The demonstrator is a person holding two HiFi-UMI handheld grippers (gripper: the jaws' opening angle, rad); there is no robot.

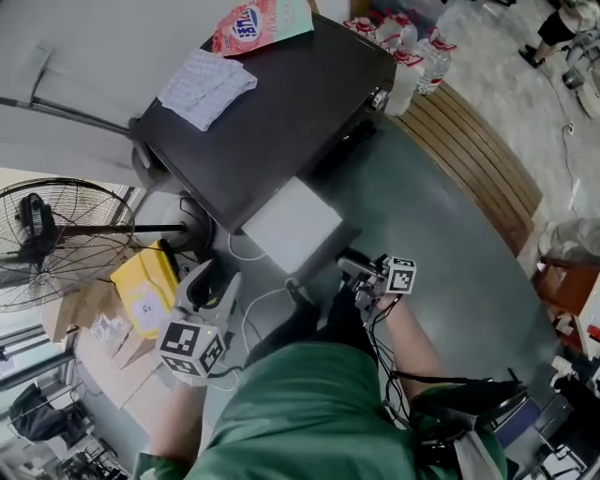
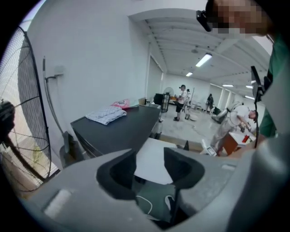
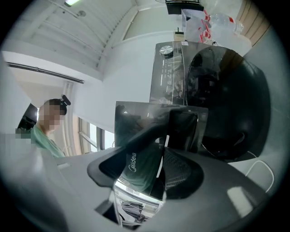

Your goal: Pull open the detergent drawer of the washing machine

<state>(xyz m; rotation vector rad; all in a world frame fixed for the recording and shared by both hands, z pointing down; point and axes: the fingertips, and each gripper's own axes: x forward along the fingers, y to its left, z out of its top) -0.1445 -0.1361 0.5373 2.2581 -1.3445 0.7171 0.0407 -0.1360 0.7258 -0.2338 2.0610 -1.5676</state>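
The dark washing machine [image 1: 281, 122] is seen from above, and its white detergent drawer [image 1: 291, 225] sticks out of the front. My right gripper [image 1: 354, 267] is at the drawer's outer end. In the right gripper view the glossy drawer front [image 3: 136, 136], printed "Midea", stands between the jaws of that gripper [image 3: 161, 167]. It lies along the left finger, and a thin bright gap shows beside the right pad [image 3: 181, 170]. My left gripper [image 1: 202, 286] hangs open and empty to the left, facing the machine and the drawer [image 2: 152, 161] past its tips [image 2: 149, 165].
A checked cloth [image 1: 206, 86] and a red detergent packet [image 1: 248, 26] lie on the machine top. A standing fan [image 1: 56, 234] and a yellow bag [image 1: 145, 286] are on the left. White cables [image 1: 253, 309] run over the floor. Bottles [image 1: 412, 52] stand beyond the machine. Several people [image 2: 181, 102] are far off.
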